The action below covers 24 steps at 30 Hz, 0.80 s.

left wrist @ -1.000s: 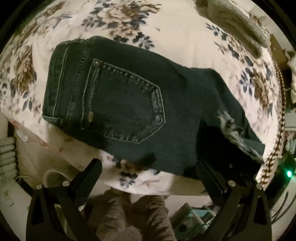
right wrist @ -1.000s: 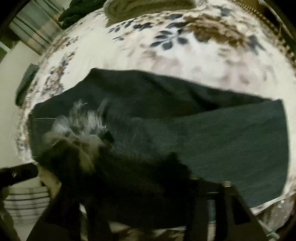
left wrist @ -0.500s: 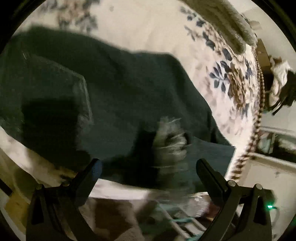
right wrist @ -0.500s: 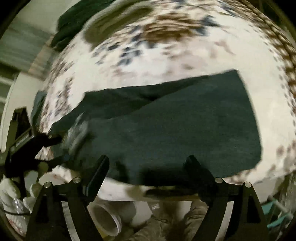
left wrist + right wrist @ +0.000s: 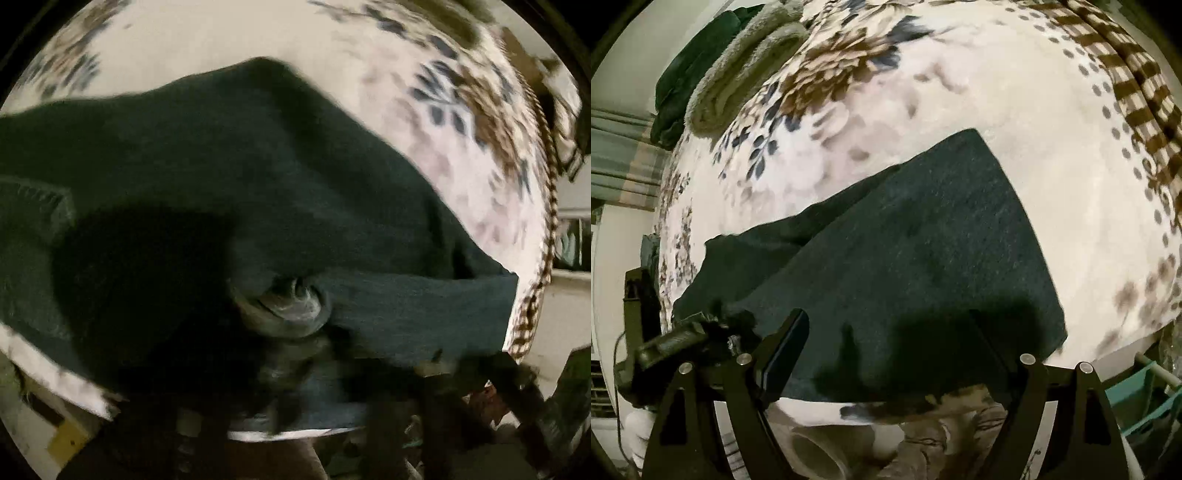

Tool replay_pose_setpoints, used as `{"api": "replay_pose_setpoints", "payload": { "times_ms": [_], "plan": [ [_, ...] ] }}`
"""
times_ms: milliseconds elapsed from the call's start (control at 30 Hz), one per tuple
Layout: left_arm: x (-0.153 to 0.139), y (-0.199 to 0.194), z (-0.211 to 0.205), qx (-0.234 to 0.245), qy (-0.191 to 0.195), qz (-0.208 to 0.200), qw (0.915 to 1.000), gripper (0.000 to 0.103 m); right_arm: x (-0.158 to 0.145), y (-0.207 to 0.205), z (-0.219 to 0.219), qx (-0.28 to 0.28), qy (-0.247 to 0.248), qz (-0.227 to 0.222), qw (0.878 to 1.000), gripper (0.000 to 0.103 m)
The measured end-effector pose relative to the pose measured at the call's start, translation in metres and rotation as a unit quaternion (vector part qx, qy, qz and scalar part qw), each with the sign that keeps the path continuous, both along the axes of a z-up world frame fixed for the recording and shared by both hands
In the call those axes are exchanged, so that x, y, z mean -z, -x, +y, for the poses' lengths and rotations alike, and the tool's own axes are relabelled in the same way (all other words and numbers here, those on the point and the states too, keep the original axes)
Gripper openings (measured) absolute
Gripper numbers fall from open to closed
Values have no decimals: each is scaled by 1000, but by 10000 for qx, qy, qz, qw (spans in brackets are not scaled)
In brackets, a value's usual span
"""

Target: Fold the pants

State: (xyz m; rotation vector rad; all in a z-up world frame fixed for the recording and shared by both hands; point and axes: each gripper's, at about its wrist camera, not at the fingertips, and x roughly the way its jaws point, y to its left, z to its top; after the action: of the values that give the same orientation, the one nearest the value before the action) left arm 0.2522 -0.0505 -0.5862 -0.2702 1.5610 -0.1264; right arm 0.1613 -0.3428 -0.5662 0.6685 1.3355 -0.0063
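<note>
Dark denim pants [image 5: 258,177] lie on a floral bedspread [image 5: 229,40], also in the right wrist view [image 5: 923,251]. In the blurred left wrist view the frayed knee area [image 5: 291,306] bunches right in front of the camera, and cloth hides my left gripper's fingers. In the right wrist view my left gripper [image 5: 713,332] shows at the left edge, shut on the pants' near edge. My right gripper [image 5: 890,354] is open and empty, its fingers [image 5: 786,350] over the near edge of the folded leg.
Folded towels [image 5: 738,66] and a dark green cloth [image 5: 690,74] sit at the bed's far left. A brown checkered border [image 5: 1137,103] runs along the bed's right side. A teal basket [image 5: 1134,398] stands on the floor at right.
My left gripper has gone in to the frayed knee area and closed on the cloth. My right gripper has let go, opened and shifted right along the leg.
</note>
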Motion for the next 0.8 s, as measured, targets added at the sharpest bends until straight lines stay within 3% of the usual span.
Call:
{"api": "replay_pose_setpoints", "payload": {
  "times_ms": [100,300,400,533,600,633,700,800],
  "plan": [
    [-21,5,-5,139,-101,-455,9988,5,2,-5,-4,-13,23,45,10000,87],
    [-59,0,14,-242,108,-940,9952,5,0,-12,-6,-93,5,-2,10000,87],
    [-52,-9,18,-244,136,-761,9967,6,0,-14,-2,-146,22,33,9999,87],
    [-31,-7,13,-141,-230,-444,9986,15,1,-19,4,-221,192,130,9995,87],
    [-33,-3,15,-98,-426,-506,9978,37,0,-21,10,-280,571,273,9976,87],
    [-37,0,15,-43,-551,-642,9964,42,0,-23,14,-345,887,415,9946,88],
    [-41,2,16,66,-684,-770,9947,89,1,-26,27,-533,1534,649,9846,95],
    [-46,7,18,286,-1046,-766,9911,93,-4,-29,50,-693,2033,655,9745,97]
  ]
}}
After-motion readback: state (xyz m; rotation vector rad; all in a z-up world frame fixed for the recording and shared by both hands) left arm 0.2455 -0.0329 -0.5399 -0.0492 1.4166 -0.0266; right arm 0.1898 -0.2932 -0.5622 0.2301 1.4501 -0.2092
